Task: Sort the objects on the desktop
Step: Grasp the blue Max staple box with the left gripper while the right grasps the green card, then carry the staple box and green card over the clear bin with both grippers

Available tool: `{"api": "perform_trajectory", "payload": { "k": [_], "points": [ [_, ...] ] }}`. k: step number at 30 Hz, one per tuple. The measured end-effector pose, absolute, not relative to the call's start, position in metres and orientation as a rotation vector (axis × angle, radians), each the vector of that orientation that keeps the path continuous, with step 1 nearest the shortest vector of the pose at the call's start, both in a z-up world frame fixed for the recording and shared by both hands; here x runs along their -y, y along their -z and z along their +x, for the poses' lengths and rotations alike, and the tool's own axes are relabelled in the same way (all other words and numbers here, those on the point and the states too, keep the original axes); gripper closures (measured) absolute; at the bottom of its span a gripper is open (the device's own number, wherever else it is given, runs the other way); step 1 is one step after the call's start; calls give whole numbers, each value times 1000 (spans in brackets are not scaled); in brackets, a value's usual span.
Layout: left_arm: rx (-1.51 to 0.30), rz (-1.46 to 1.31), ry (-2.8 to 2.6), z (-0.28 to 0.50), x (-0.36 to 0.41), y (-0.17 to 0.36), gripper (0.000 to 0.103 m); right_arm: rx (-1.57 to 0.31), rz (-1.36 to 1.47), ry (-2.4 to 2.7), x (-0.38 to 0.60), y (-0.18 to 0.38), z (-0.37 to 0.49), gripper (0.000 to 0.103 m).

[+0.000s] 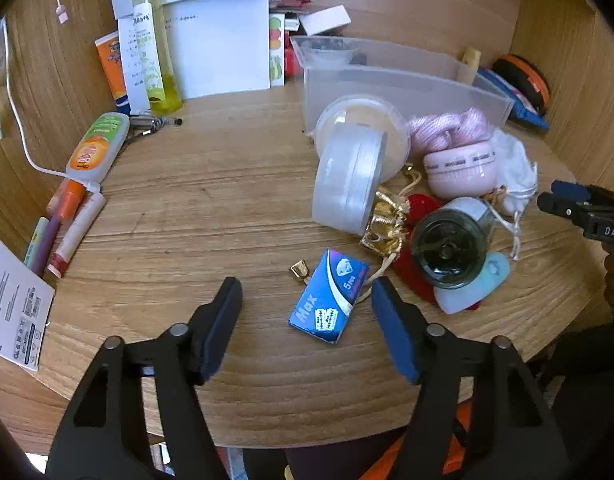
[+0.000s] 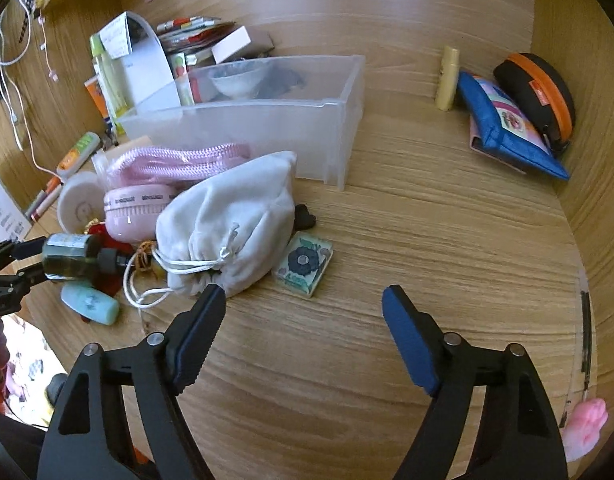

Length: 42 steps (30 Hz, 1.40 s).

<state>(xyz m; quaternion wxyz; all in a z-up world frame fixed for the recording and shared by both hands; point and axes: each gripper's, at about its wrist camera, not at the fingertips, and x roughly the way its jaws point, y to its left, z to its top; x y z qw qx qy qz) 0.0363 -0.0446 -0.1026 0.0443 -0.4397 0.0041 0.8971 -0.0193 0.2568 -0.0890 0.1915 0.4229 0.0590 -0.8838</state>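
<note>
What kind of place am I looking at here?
Probably a home or office desk nook: a wooden desktop with wood walls, papers propped at the back, a clear storage bin, and pens.

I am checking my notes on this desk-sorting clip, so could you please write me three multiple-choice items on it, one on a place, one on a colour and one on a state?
1. Where does the blue box lie?
A. on the desk between the left gripper's fingers
B. inside the clear bin
C. on top of the white pouch

2. What colour is the drawstring pouch?
A. green
B. white
C. black

3. How does the right gripper stand?
A. shut on the pouch
B. shut on the flower tile
C. open, holding nothing

Answers:
1 A, the left wrist view shows the box flat on the wood, framed by both fingers, while the bin stands further back.
2 B, its cloth and cord are white in the right wrist view.
3 C, the jaws stand wide apart over bare desk, with the tile ahead of them.
</note>
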Motion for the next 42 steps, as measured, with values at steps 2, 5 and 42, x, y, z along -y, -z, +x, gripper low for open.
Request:
{"api": "perform_trajectory", "payload": {
  "k": [2, 5, 42],
  "points": [
    [-16, -1359, -2748, 34, 44, 104, 47, -169, 1203, 2475, -254, 91, -23, 29],
    [-28, -1353, -2750, 31, 42, 104, 51, -167, 1220, 2451, -251, 95, -29, 32],
    [32, -1206, -2864, 33, 44, 68, 77, -205, 1222, 2448, -252, 97, -44, 79]
  ]
}}
